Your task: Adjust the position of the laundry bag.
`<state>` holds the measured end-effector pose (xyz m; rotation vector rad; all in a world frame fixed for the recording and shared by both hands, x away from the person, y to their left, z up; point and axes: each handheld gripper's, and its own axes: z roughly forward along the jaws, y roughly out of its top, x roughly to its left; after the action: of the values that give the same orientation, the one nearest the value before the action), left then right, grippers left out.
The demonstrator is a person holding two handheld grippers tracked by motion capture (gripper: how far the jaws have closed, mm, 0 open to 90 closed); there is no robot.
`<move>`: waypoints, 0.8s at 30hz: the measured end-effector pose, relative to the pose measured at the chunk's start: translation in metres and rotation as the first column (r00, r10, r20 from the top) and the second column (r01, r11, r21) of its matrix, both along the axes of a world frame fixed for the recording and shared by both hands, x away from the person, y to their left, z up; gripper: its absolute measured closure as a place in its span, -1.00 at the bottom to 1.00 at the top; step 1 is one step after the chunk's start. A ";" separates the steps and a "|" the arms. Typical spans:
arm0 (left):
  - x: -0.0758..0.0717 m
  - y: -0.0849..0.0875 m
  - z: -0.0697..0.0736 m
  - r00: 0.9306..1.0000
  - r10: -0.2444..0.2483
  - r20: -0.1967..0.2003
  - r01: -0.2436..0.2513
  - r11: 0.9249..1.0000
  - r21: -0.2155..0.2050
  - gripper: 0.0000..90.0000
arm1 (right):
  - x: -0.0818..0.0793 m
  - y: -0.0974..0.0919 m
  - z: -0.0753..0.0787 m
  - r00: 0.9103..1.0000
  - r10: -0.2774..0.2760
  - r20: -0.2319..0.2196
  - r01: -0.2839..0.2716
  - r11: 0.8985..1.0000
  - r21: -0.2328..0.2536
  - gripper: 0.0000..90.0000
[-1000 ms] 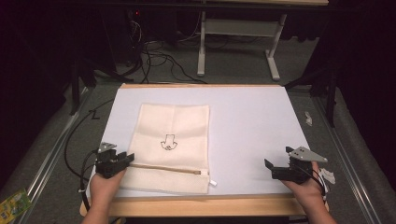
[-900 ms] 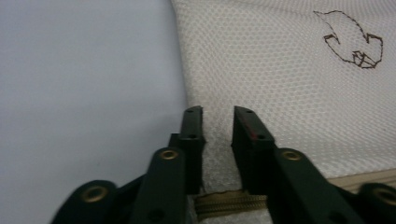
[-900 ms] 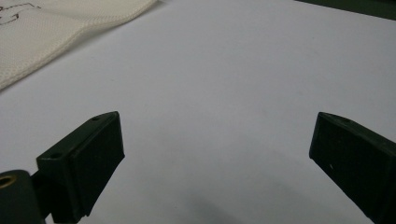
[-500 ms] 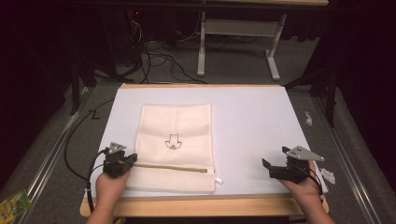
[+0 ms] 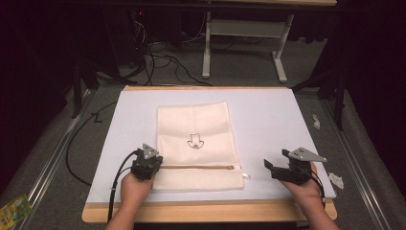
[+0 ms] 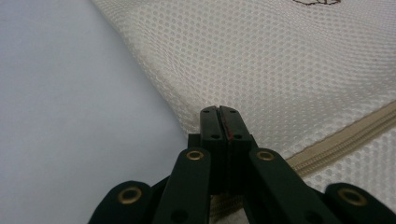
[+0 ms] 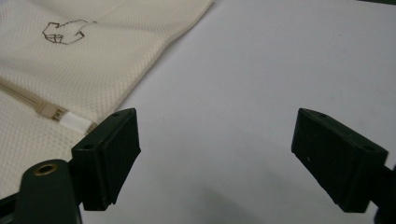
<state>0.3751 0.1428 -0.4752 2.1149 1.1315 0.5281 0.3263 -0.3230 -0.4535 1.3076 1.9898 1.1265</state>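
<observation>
A cream mesh bag with a small dark drawing lies flat on the white mat. Its tan zipper runs along the near side and ends in a white pull tab at the right. My left gripper is shut on the bag's left edge by the zipper's end. In the left gripper view the jaws are pressed together over the mesh. My right gripper stands open over bare mat, right of the pull tab, holding nothing.
The mat lies on a wooden board with its front edge near the person. Paper scraps lie on the floor at the right, a green packet at the bottom left. Cables and a desk frame stand beyond.
My left gripper has moved to the right, and the bag has slid right with it. The right gripper has stayed almost in place, still open.
</observation>
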 end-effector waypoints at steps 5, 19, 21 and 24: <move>0.000 -0.004 0.000 1.000 -0.025 0.008 0.025 1.000 -0.003 0.99 | 0.025 0.034 -0.008 0.997 0.048 -0.061 -0.047 0.999 0.008 -0.32; 0.001 -0.001 0.000 0.999 -0.037 0.001 0.037 0.999 -0.017 0.98 | 0.078 0.100 -0.026 0.984 0.078 -0.162 -0.095 0.991 -0.097 0.75; 0.003 -0.003 0.000 0.999 -0.034 -0.006 0.033 0.999 -0.032 0.98 | 0.075 0.100 -0.024 0.981 0.105 -0.161 -0.127 0.984 -0.127 0.94; 0.003 -0.007 0.000 0.999 -0.041 -0.004 0.041 0.999 -0.028 0.98 | 0.074 0.096 -0.022 0.981 0.104 -0.162 -0.125 0.983 -0.131 0.94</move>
<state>0.3784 0.1361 -0.4756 2.1112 1.0897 0.4859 0.4003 -0.2272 -0.4759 1.2545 2.2400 0.9396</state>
